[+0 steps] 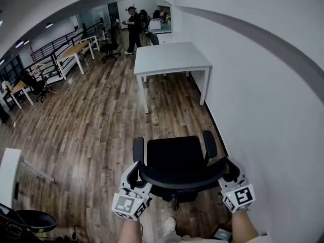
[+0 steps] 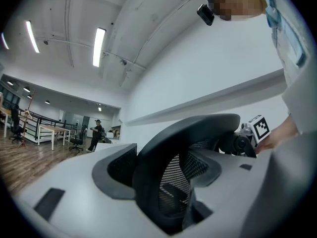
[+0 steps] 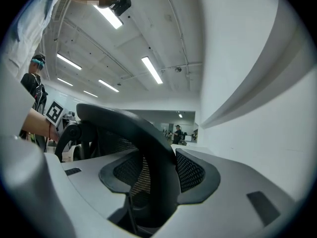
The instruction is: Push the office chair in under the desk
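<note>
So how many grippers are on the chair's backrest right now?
2. The left gripper clamps the left end of the backrest; the right gripper clamps the right end. Neither is hidden.

Black office chair [image 1: 174, 161]: mesh backrest [image 1: 182, 178] with a curved rim, padded seat [image 1: 174, 153], one armrest [image 1: 138, 148] on each side. It stood upright on the wood floor [image 1: 91, 125] at 6 o'clock in the head view, seat facing 12 o'clock.

White desk [image 1: 169, 57]: rectangular top on slim white legs (far pair partly hidden). It stood at 12 o'clock from the chair, well apart from it, its 3 o'clock edge beside the white wall [image 1: 263, 85].

The chair was not yet under the desk; a stretch of floor lay between them.
</note>
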Demonstrator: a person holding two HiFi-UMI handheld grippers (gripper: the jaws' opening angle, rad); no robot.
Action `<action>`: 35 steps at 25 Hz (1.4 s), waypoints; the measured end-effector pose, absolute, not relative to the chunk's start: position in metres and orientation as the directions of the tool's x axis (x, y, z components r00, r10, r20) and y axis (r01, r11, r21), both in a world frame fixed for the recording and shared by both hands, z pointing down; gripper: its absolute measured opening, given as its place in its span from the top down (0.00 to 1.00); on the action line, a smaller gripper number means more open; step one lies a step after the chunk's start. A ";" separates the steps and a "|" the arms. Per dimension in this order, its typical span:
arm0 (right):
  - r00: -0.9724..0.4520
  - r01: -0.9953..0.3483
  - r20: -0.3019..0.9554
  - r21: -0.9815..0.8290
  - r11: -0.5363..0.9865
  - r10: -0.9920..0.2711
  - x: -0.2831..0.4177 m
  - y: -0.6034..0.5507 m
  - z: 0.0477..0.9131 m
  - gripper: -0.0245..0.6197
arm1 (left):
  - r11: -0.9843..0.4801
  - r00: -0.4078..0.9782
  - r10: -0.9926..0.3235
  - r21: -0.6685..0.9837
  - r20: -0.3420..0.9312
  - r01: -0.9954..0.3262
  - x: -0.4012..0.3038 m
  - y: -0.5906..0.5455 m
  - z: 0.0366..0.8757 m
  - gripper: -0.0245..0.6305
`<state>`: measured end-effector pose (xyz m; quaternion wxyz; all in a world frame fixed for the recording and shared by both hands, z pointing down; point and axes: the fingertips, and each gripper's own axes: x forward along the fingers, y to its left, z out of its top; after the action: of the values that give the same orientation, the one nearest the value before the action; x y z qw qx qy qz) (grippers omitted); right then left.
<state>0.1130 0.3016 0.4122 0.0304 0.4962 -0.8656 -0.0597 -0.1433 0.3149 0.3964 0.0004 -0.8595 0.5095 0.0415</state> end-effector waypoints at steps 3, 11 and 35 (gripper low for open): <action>-0.494 -0.863 -0.009 0.132 0.489 -0.870 0.116 0.283 0.412 0.62 | -0.491 0.487 -0.870 0.039 -0.074 -0.870 -0.140 0.293 0.397 0.56; -0.439 -0.892 -0.009 0.122 0.435 -0.898 0.126 0.245 0.417 0.62 | -0.538 0.534 -0.841 0.040 -0.088 -0.842 -0.132 0.246 0.404 0.56; -0.438 -0.890 -0.003 0.145 0.433 -0.899 0.154 0.115 0.420 0.61 | -0.531 0.529 -0.847 0.045 -0.061 -0.846 -0.107 0.110 0.404 0.57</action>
<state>0.1541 0.1155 0.4196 0.0374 0.5286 -0.8457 -0.0624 -0.1073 0.1096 0.4037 -0.0050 -0.8742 0.4840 0.0376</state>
